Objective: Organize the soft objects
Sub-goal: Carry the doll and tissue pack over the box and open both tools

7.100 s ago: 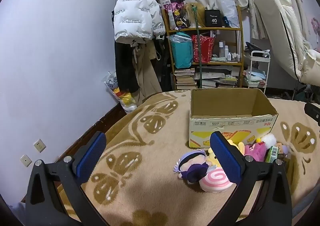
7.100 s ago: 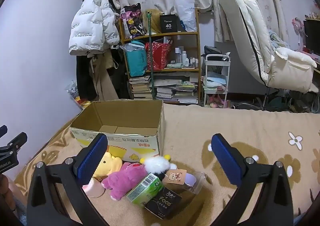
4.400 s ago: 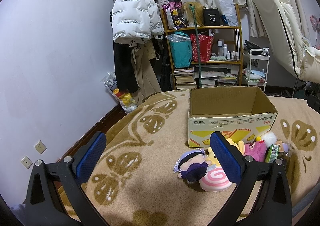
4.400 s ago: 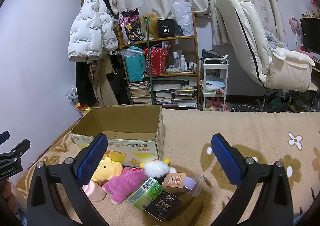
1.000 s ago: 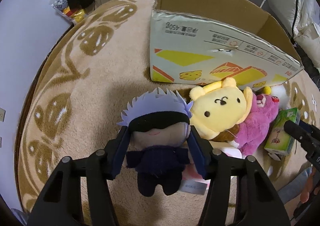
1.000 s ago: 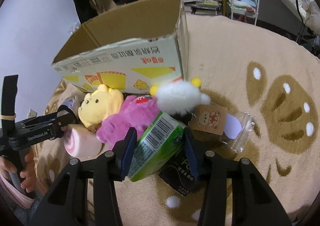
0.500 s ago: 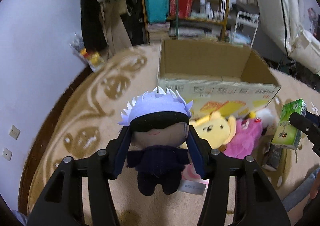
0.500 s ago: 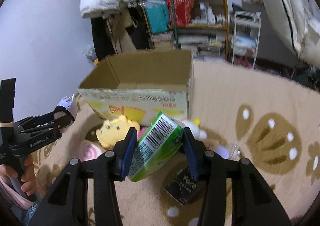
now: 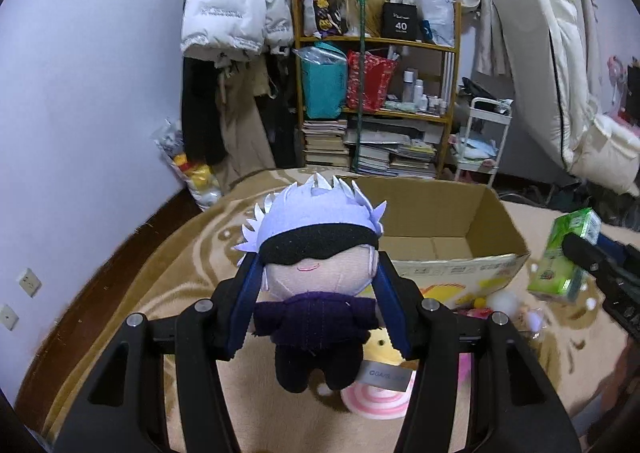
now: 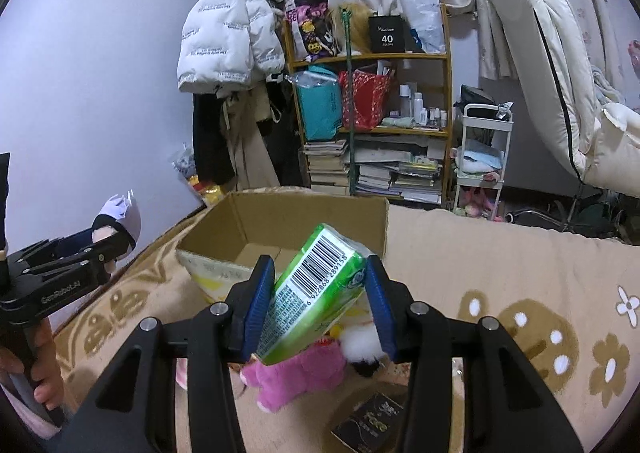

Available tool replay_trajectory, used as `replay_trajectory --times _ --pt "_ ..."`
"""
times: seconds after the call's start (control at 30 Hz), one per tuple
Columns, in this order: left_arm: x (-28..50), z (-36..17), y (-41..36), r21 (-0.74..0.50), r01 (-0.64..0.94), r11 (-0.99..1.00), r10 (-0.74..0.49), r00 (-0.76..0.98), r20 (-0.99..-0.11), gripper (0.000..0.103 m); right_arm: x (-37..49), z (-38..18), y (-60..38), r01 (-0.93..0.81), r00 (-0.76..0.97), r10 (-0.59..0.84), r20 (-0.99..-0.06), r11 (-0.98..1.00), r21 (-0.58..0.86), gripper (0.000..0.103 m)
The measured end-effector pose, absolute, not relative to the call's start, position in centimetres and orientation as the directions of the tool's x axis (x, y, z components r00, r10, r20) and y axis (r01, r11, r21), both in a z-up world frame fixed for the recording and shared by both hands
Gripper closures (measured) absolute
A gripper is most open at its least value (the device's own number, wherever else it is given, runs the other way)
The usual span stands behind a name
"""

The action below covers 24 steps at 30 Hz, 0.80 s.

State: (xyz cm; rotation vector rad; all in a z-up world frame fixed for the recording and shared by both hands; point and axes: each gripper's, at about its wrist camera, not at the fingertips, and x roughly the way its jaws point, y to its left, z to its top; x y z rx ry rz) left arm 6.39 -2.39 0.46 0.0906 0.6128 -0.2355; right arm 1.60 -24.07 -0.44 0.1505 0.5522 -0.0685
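Note:
My left gripper (image 9: 318, 285) is shut on a plush doll (image 9: 316, 253) with pale spiky hair, a black blindfold and dark clothes, held in the air in front of the open cardboard box (image 9: 448, 221). My right gripper (image 10: 320, 285) is shut on a green tissue pack (image 10: 316, 293) with a barcode, held tilted above the box's near edge (image 10: 288, 237). The pack also shows at the right of the left wrist view (image 9: 564, 253). The left gripper and doll show at the left of the right wrist view (image 10: 116, 221).
On the tan patterned blanket (image 10: 500, 273) below lie a pink plush (image 10: 296, 377), a white pom-pom toy (image 10: 360, 345), a black packet (image 10: 372, 425), a yellow plush (image 9: 384, 345) and a pink swirl cushion (image 9: 376, 401). A cluttered shelf (image 9: 376, 101) and white chair (image 9: 560, 93) stand behind.
Both grippers closed on their objects about a second ago and have lifted them off the blanket; doll and tissue pack now hang higher, level with the box.

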Motion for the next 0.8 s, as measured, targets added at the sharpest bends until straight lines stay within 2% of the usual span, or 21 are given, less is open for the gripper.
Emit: replay_trajectory --times 0.13,0.57,0.8 --pt "6.7 1.8 -2.6 0.046 0.245 0.968 -0.182 0.819 -0.544 0.048 2.4 0.3 -23.6 0.09 0.863 -0.022 -0.505 0.99 0.111 0.054" --pt "11.3 4.3 -4.0 0.028 0.254 0.967 -0.208 0.845 -0.492 0.048 5.3 2.5 -23.5 0.067 0.899 -0.02 -0.438 0.994 0.091 0.054" --pt "13.3 3.4 -5.5 0.054 0.269 0.962 -0.209 0.846 -0.491 0.048 8.0 1.9 -23.6 0.068 0.898 -0.029 -0.439 0.995 0.073 0.054"
